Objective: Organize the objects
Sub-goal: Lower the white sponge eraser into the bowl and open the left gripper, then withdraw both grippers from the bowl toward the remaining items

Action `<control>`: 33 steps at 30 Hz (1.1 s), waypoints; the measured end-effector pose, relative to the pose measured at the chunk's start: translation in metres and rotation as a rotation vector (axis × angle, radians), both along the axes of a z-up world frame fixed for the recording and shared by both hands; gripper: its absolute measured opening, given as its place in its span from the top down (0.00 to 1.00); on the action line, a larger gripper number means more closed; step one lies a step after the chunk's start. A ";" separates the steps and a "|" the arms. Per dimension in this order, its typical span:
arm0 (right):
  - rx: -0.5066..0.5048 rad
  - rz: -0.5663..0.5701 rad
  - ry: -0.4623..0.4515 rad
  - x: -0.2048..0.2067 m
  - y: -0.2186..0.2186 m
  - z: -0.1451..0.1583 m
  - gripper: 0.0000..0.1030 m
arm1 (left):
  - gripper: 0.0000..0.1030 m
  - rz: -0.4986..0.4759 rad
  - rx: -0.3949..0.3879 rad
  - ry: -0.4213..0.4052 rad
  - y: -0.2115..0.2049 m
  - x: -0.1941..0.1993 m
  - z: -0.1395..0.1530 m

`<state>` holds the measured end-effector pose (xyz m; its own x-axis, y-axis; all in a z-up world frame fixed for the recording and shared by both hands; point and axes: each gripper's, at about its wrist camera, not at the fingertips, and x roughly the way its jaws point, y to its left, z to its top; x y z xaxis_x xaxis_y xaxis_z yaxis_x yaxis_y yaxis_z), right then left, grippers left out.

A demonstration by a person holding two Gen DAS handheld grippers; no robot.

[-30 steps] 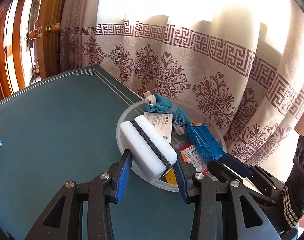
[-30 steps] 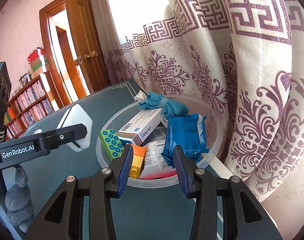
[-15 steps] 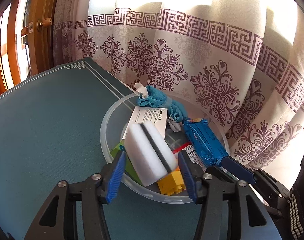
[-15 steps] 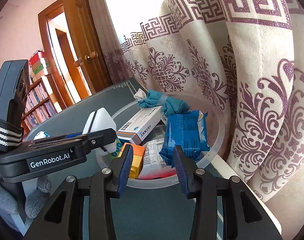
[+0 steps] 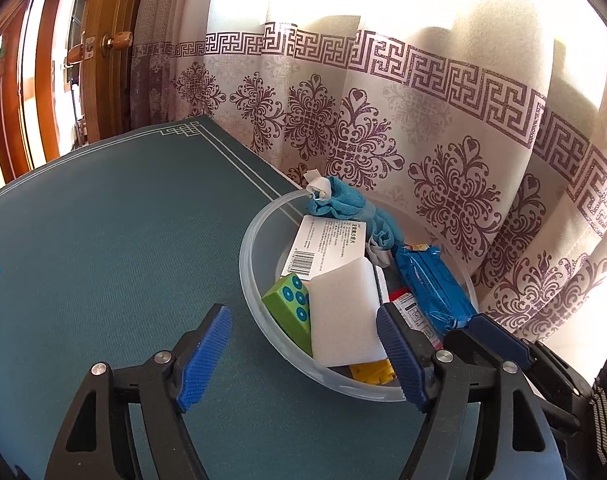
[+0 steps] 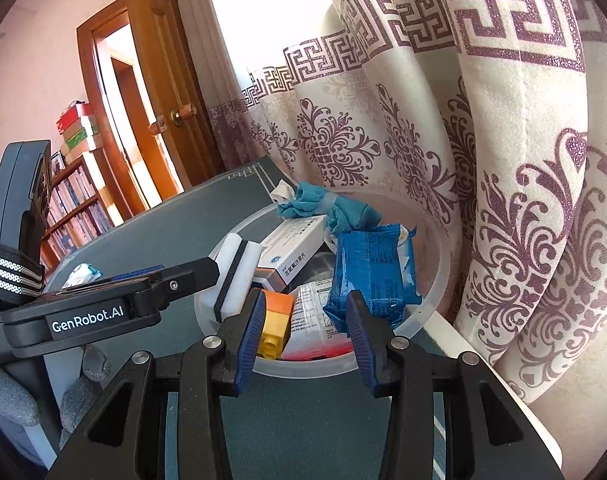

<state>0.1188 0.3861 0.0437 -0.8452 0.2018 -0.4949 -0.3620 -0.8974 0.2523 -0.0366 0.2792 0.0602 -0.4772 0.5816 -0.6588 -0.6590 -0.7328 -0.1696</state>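
Left gripper (image 5: 303, 356): jaws opening, pads off the white sponge (image 5: 345, 316), nothing pinched
White sponge: between the left jaws, nearer the right pad, resting on edge in the clear bowl (image 5: 251, 264)
Green block (image 5: 289, 306): in the bowl, just left of the sponge
Right gripper (image 6: 305, 336): jaws partly apart, gripping nothing, at the bowl's near rim
Yellow block (image 6: 275, 326): beside the right gripper's left pad
Blue packet (image 6: 373, 270): just beyond its right pad
Medicine box (image 6: 293, 250): farther back in the bowl
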 end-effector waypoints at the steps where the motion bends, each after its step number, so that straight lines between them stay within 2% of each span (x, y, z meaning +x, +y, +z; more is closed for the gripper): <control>1: 0.001 0.001 0.000 0.000 -0.001 0.000 0.58 | 0.23 0.004 -0.009 0.003 0.001 0.000 -0.002; 9: 0.003 -0.009 0.001 0.002 -0.001 0.000 0.58 | 0.17 0.015 -0.020 0.009 0.002 0.000 -0.006; 11: 0.003 -0.014 0.003 0.003 0.000 0.001 0.58 | 0.13 0.022 -0.017 -0.002 0.000 -0.001 -0.006; 15: 0.001 -0.023 0.014 0.006 0.000 0.004 0.58 | 0.10 0.036 0.003 -0.023 -0.008 -0.001 -0.004; 22: 0.006 -0.015 0.022 0.007 -0.006 0.010 0.57 | 0.08 0.062 0.033 -0.014 -0.025 0.002 0.003; 28: 0.016 0.015 0.036 0.006 -0.018 0.017 0.50 | 0.07 0.121 0.042 -0.002 -0.047 -0.001 0.007; 33: 0.026 0.061 0.030 0.001 -0.032 0.020 0.49 | 0.06 0.182 0.042 0.000 -0.071 -0.005 0.007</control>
